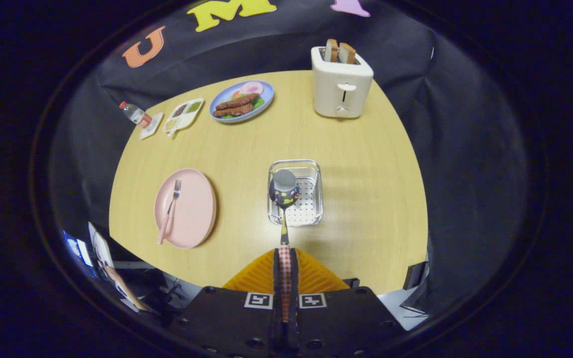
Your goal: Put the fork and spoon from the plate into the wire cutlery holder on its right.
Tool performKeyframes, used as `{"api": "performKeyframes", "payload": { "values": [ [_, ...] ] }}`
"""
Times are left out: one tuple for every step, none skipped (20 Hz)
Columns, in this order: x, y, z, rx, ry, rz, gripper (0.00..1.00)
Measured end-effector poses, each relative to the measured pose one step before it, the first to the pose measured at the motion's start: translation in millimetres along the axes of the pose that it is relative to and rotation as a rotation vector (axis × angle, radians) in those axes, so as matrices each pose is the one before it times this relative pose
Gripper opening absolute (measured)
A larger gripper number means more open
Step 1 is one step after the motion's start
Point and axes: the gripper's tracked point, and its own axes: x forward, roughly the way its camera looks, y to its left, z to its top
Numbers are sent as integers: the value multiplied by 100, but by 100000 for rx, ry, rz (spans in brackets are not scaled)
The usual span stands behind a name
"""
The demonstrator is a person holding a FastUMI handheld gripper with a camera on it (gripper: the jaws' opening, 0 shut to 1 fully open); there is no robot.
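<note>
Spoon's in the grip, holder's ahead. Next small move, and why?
Probably lower it. The hand-held gripper is shut on the spoon, whose bowl looks to be over the wire cutlery holder. The fork waits on the pink plate.

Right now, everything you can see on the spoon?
The spoon has a shiny metal bowl and thin neck, with a red-and-white checked handle. The gripper is shut on that handle, both jaws pressing it. The spoon points straight ahead, its bowl over the wire cutlery holder; whether it touches the holder cannot be told.
</note>
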Motion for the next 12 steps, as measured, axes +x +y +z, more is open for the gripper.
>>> {"api": "performKeyframes", "payload": {
  "values": [
    [275,-379,354,-437,2166,-479,4],
    [293,-536,419,-1036,1562,-1309,4],
    [176,-363,424,-1589,1788,-1043,5],
    [-4,-55,165,-1068,2287,-51,4],
    [18,87,210,-656,2652,123,5],
    [45,100,123,-935,2750,211,4],
    [87,238,295,-775,2574,1105,5],
    [286,147,172,-308,2510,801,4],
    [313,-80,23,-708,3269,-340,4],
    [281,-160,-220,-943,4348,-203,4],
    [149,131,-218,-400,3655,917,4],
    [223,186,-111,578,3085,1496,4]
  ]
}}
